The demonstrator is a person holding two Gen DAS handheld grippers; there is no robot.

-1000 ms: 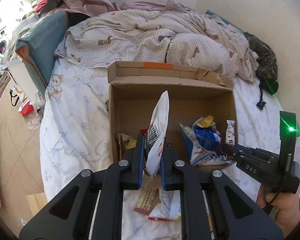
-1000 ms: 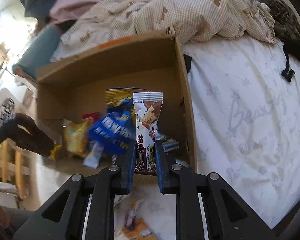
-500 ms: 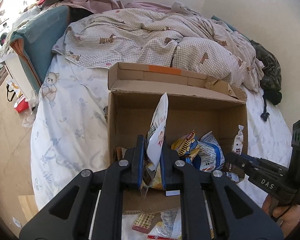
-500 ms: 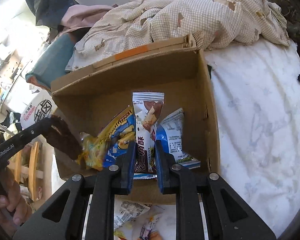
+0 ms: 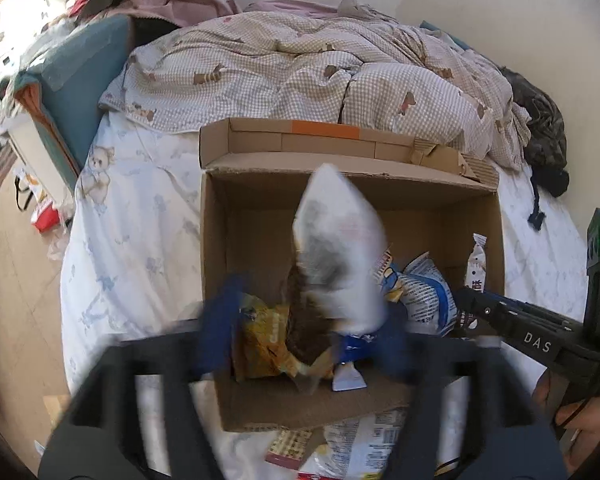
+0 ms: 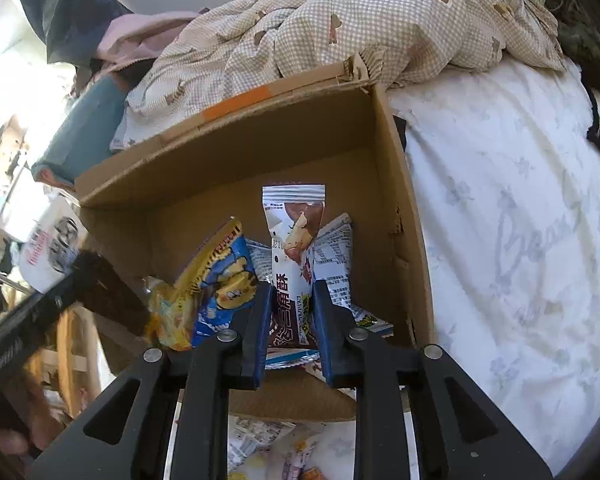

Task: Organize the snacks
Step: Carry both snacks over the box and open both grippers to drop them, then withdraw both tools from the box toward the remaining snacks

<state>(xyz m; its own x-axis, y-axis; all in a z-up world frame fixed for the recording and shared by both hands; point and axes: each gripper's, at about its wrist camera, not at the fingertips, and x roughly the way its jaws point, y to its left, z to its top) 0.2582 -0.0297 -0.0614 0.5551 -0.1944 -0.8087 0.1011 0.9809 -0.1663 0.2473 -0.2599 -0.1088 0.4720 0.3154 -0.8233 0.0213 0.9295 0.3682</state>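
Observation:
An open cardboard box [image 5: 252, 208] lies on the bed with several snack bags inside. My left gripper [image 5: 308, 332] hangs over its near side, its blurred jaws opening wide. A white snack bag [image 5: 336, 256] stands loose between them, blurred, with no pad on it. Over the box's right side [image 6: 404, 216], my right gripper [image 6: 292, 312] has its pads on an upright brown-and-white snack packet [image 6: 294, 232], and its jaws are opening. The left wrist view shows that gripper [image 5: 466, 308] and packet [image 5: 476, 264] at the right. My left gripper's fingers [image 6: 104, 292] show at the left of the right wrist view.
A yellow bag [image 5: 264, 332] and a blue-and-white bag [image 5: 424, 292] lie in the box. More snacks [image 5: 364, 444] lie on the sheet before it. A crumpled checked duvet [image 5: 320, 72] fills the bed behind. The bed's edge and floor are to the left. A hand [image 5: 580, 424] holds the right gripper.
My left jaws have sprung open and let go of the white bag, which now tips blurred over the box. The right jaws have parted slightly around the packet.

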